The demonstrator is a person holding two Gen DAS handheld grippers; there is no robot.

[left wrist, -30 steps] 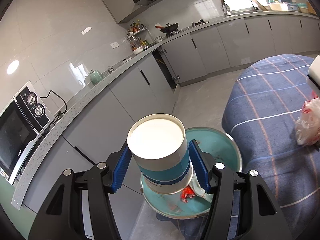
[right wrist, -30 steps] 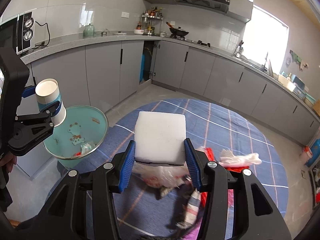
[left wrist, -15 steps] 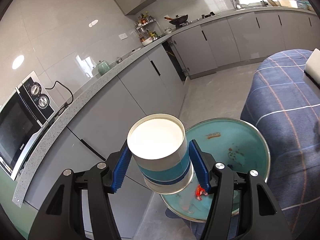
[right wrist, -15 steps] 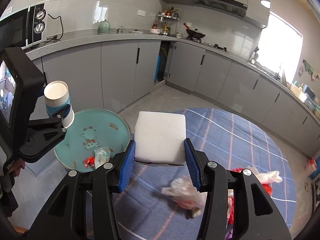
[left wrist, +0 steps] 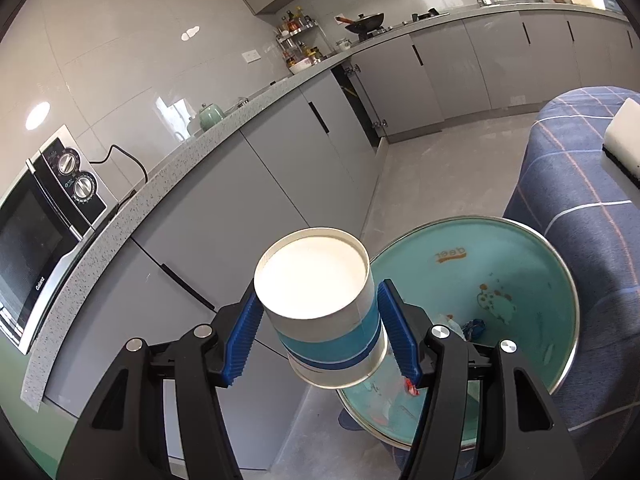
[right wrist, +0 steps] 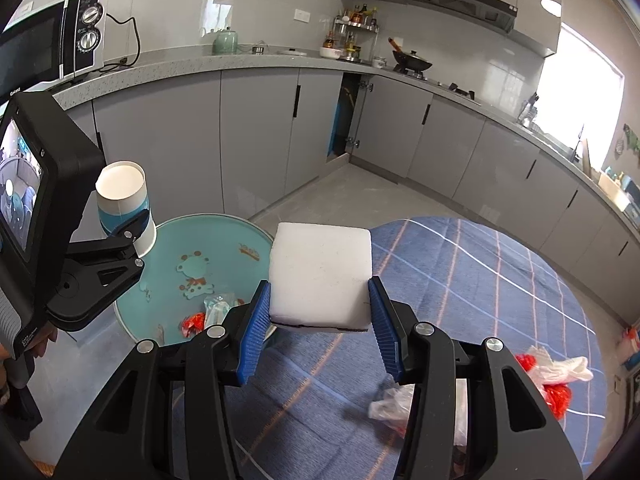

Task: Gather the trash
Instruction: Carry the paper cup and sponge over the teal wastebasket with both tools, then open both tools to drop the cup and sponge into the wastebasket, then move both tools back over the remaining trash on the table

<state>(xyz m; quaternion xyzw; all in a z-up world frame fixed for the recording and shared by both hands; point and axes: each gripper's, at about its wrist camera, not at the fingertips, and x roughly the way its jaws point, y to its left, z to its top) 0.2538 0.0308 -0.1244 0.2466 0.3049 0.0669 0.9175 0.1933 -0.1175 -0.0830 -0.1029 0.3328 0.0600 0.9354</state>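
Grey kitchen cabinets run behind a blue checked tablecloth [right wrist: 460,280]. My left tongs [left wrist: 316,336] clamp a paper cup [left wrist: 320,300], held above the near rim of the teal bin [left wrist: 520,280], which already holds a few wrappers. My right tongs [right wrist: 318,320] grip a white foam block [right wrist: 320,276]. Crumpled plastic bags [right wrist: 552,372] remain on the cloth to their right, so I judge collecting about half done.

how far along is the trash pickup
Partly done. A few wrappers already lie in the teal bin. In hand: the left gripper is shut on a paper cup, the right gripper on a white foam block. Left: plastic bags and red scraps on the blue tablecloth.
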